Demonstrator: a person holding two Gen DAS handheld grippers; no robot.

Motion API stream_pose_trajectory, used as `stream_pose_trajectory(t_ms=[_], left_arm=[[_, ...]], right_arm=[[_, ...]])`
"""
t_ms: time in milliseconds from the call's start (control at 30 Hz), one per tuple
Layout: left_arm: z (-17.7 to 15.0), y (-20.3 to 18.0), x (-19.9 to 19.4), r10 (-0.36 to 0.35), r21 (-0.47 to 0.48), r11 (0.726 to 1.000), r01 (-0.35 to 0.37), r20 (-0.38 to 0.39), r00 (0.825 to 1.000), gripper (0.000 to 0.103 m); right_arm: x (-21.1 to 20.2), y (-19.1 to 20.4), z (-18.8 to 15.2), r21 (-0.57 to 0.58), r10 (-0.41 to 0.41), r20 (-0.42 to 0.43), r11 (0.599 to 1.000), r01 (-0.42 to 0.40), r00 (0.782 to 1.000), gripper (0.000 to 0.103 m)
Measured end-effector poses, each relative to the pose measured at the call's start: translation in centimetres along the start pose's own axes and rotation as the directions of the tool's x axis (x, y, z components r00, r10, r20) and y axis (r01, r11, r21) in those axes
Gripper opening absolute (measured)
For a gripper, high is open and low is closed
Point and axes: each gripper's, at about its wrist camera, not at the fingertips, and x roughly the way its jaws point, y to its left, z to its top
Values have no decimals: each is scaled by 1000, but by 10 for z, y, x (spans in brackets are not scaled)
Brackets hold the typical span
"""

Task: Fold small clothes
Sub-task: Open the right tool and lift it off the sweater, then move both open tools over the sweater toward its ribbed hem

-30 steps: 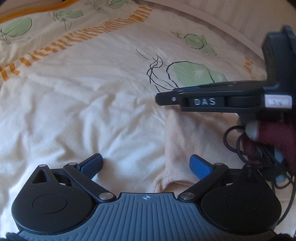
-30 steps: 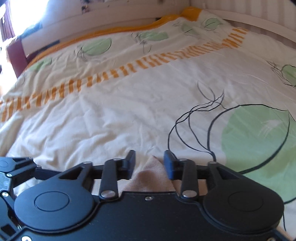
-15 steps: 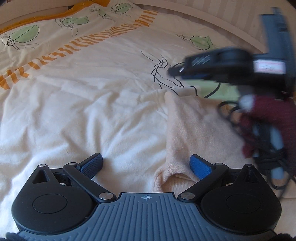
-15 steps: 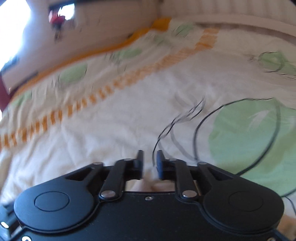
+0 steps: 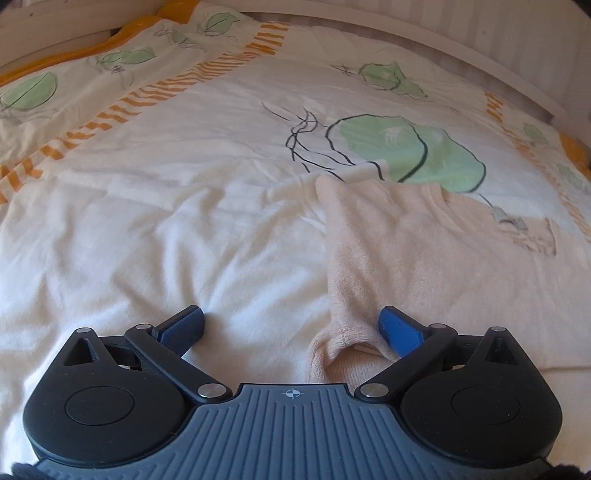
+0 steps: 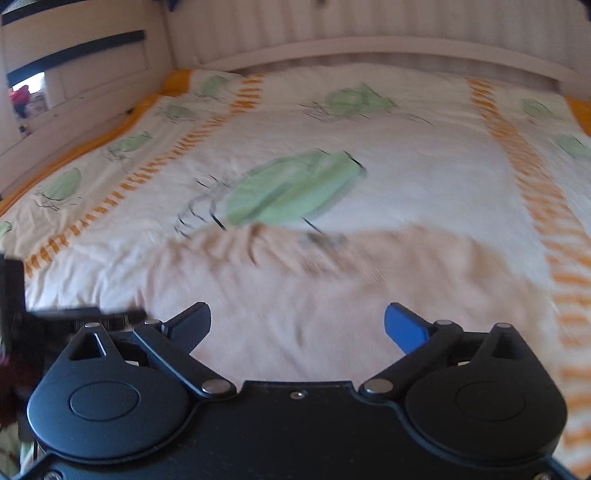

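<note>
Garment: pale peach knit top [image 5: 424,251] flat on leaf-printed cream bed cover [image 5: 166,221].
Left tool [image 5: 291,325]: wide, hem between its pads, ungripped.
Right tool [image 6: 297,321]: opening wide, empty.

Bedroom in a home. Most of both views is a bed w/ a cream duvet cover [image 5: 155,229], printed w/ green leaves, black line sketches & orange dashed stripes, orange border along upper left edge. Pale curved bed frame [image 6: 369,50] runs across top of right wrist view, ribbed white wall panelling [image 6: 369,22] behind it. Upper left of that view: light cupboard or drawer fronts [image 6: 74,66] w/ dark gaps. A small peach knit top [image 5: 424,251] lies spread on the cover, lower right of left wrist view. Daylight, domestic feel.
</note>
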Motion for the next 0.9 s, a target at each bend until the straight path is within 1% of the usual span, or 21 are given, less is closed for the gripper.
stream_pose_trajectory(t_ms=[133, 200, 267, 367, 500, 600, 667, 733, 833, 900], left_arm=[[-3, 2, -2, -29, 39, 999, 29, 0, 1000, 103], [-5, 5, -4, -48, 44, 998, 48, 2, 999, 102], [-6, 6, -7, -59, 52, 997, 60, -15, 998, 102], [-12, 6, -22, -56, 77, 995, 60, -53, 997, 101], [-39, 7, -49, -39, 146, 988, 51, -85, 996, 102], [-54, 11, -70, -35, 153, 987, 51, -103, 994, 102], [-61, 14, -80, -40, 134, 989, 57, -126, 991, 102], [-69, 13, -88, -40, 125, 990, 58, -140, 989, 102], [-79, 9, -94, -27, 130, 990, 45, -137, 990, 102], [-84, 7, -96, -21, 131, 991, 37, -123, 992, 102]], right_arm=[[-38, -20, -40, 117, -68, -41, 990, 73, 997, 103], [-52, -26, -55, 154, -91, -56, 983, 99, 994, 103], [-66, -32, -69, 175, -99, -69, 978, 110, 993, 103], [-83, -38, -83, 193, -102, -86, 974, 117, 991, 103], [-98, -47, -104, 234, -79, -130, 966, 108, 988, 103], [-105, -50, -117, 260, -52, -135, 962, 86, 990, 103], [-105, -50, -115, 249, -51, -120, 965, 80, 991, 103], [-103, -49, -108, 228, -47, -83, 972, 65, 995, 103], [-93, -48, -93, 184, -41, 6, 982, 39, 999, 103], [-80, -49, -80, 138, -11, 62, 990, 3, 998, 103]])
